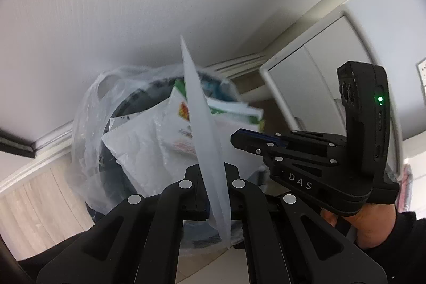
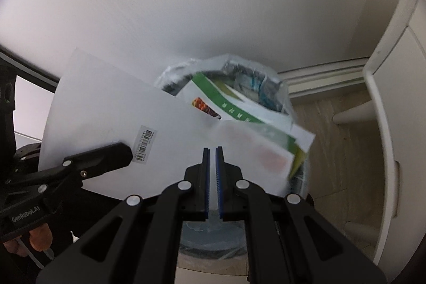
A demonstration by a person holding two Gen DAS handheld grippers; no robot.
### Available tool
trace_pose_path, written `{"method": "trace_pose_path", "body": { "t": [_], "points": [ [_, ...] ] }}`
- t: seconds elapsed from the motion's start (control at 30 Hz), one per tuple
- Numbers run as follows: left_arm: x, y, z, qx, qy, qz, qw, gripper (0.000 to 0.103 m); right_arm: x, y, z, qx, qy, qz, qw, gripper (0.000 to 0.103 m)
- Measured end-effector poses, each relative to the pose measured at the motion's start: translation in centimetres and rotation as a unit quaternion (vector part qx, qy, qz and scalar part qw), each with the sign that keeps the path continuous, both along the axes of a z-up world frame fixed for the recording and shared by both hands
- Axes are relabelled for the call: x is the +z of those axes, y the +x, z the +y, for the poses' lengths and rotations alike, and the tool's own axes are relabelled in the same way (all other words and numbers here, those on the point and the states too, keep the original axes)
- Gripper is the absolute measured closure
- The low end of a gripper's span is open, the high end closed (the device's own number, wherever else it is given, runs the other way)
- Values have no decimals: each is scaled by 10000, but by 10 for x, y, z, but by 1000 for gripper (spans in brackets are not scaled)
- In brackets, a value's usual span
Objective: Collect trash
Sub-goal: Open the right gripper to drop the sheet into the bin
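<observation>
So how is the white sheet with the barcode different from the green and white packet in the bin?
The white sheet is clamped in the left gripper above the trash bin; the green and white packet lies loose inside it. The sheet is plain apart from a small barcode label; the packet carries a green band and a colourful picture. The sheet looks larger. Both are flat, thin and mostly white.

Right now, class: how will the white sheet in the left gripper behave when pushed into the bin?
The white sheet, pinched in the left gripper, stands flat, so probably fairly stiff and light. Against the packaging it may bend or catch.
</observation>
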State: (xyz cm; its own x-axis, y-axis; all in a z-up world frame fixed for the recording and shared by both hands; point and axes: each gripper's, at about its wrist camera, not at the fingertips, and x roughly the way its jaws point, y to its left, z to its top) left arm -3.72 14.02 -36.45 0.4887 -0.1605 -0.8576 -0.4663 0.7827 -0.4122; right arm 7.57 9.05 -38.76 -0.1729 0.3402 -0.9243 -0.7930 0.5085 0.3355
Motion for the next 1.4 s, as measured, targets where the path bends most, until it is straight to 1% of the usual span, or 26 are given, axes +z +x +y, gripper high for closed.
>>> {"method": "trace_pose_path", "body": {
  "t": [0.13, 0.4, 0.53, 0.57, 0.6, 0.67, 0.7, 0.77, 0.8, 0.87, 0.93, 1.0, 1.03, 1.1, 1.13, 1.17, 1.2, 1.27, 1.33, 1.4],
  "points": [
    [-19, 1, 6, 43, -84, 167, 9998, 102, -18, -4, 6, 40, -163, 32, 9999, 96],
    [-45, 7, 11, 36, -103, 379, 9992, 102, -49, -14, 9, 158, -439, 64, 9989, 96],
    [-54, 10, 10, 24, -36, 481, 9988, 102, -56, -21, 6, 223, -537, 37, 9983, 96],
    [-54, 10, 9, -4, -2, 495, 9988, 99, -56, -23, 5, 234, -549, 15, 9982, 96],
    [-52, 11, 6, -20, 50, 509, 9987, 96, -56, -24, 5, 238, -554, -9, 9982, 96],
    [-50, 12, 4, -24, 157, 513, 9986, 79, -53, -26, 3, 247, -543, -56, 9982, 96],
    [-47, 11, 3, -21, 200, 497, 9986, 74, -51, -27, 2, 258, -544, -83, 9981, 96],
    [-42, 9, 3, 21, 307, 470, 9984, 57, -43, -31, -2, 319, -575, -225, 9976, 96],
    [-39, 7, 3, 65, 397, 467, 9981, 52, -39, -37, -2, 342, -580, -278, 9973, 96],
    [-34, 4, 4, 192, 619, 467, 9968, 37, -30, -39, -5, 396, -575, -401, 9968, 96],
    [-28, 1, 6, 310, 724, 447, 9959, 33, -21, -44, -7, 432, -549, -533, 9961, 96],
    [-22, -2, 8, 374, 821, 420, 9950, 27, -14, -50, -12, 450, -529, -611, 9957, 96],
    [-18, -4, 8, 390, 882, 405, 9945, 22, -3, -49, -18, 467, -524, -655, 9954, 96],
    [-12, -4, 5, 382, 1056, 358, 9930, 19, 10, -53, -23, 444, -483, -766, 9949, 91],
    [-10, -4, 5, 364, 1131, 341, 9923, 15, 14, -57, -22, 419, -468, -799, 9948, 75],
    [-6, -5, 2, 346, 1251, 319, 9910, 9, 22, -61, -25, 379, -419, -834, 9949, 51],
    [-3, -7, 1, 339, 1319, 306, 9902, 8, 28, -61, -26, 351, -365, -837, 9952, 45],
    [4, -9, 0, 317, 1413, 276, 9891, 7, 45, -65, -28, 310, -293, -846, 9955, 44],
    [9, -10, -1, 309, 1490, 232, 9881, 7, 54, -68, -33, 288, -244, -887, 9953, 43],
    [17, -11, -5, 300, 1636, 166, 9859, 6, 74, -67, -38, 263, -199, -968, 9948, 26]
  ]
}}
